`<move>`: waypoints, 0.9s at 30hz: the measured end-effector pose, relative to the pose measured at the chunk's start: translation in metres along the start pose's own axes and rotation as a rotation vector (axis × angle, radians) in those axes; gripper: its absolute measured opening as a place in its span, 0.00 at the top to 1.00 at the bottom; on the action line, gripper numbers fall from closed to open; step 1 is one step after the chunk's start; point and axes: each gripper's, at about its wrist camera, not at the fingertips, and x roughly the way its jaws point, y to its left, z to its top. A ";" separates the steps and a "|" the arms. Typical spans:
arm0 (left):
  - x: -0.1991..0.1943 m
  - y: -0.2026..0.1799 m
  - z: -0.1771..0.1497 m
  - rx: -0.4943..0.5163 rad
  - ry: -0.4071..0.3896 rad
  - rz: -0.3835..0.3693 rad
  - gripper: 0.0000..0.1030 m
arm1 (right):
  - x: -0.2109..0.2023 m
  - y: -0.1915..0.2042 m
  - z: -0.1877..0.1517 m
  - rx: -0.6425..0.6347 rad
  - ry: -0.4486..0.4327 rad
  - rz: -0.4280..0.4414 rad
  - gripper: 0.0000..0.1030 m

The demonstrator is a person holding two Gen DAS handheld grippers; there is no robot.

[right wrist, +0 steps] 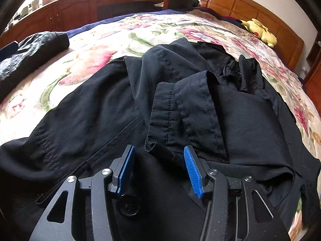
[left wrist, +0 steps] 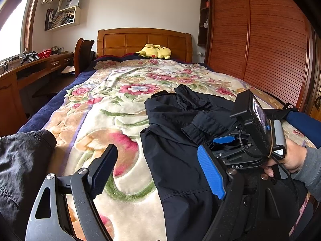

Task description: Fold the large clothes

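Step in hand, as judged: mid-fold on the black jacket, sleeve stage. It lies spread on the flowered blanket of the bed, towards the near right side, with its collar end bunched at the far side.

Right gripper: your jaws stand partly apart, blue pads facing each other, and nothing is pinched between them. The sleeve cuff lies folded back over the jacket body, and its hem sits just ahead of the pads, a corner of it reaching into the gap. Whether the pads touch the cloth I cannot tell. A black button on the jacket front shows just below the left pad.

Left gripper: your jaws are wide apart and empty, hanging over bare blanket at the jacket's left edge; the right-hand pad overlaps the black cloth in view, contact unclear.

Next move, judged: you need the right pads over the cuff hem, one above and one below a single layer, then a firm close before you carry the sleeve across. Watch that you do not catch the body panel beneath.

Further off: a second dark garment lies at the bed's left edge, well apart. A yellow plush toy rests by the headboard.
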 end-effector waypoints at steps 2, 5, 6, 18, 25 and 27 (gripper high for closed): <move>0.000 0.000 0.000 0.001 -0.001 0.000 0.20 | 0.002 0.003 0.007 -0.005 0.005 -0.032 0.74; 0.001 -0.001 -0.001 0.004 -0.001 -0.001 0.20 | -0.007 -0.004 0.008 0.016 -0.014 -0.033 0.86; 0.001 -0.001 -0.001 0.005 -0.001 -0.001 0.20 | -0.012 -0.008 0.010 0.025 -0.027 -0.041 0.88; -0.006 -0.015 0.001 0.018 -0.033 -0.028 0.20 | -0.103 -0.050 -0.012 0.193 -0.262 -0.132 0.90; -0.008 -0.037 0.003 0.055 -0.041 -0.056 0.20 | -0.137 -0.060 -0.048 0.276 -0.296 -0.189 0.90; -0.008 -0.042 0.004 0.054 -0.042 -0.071 0.20 | -0.143 -0.062 -0.057 0.301 -0.296 -0.199 0.90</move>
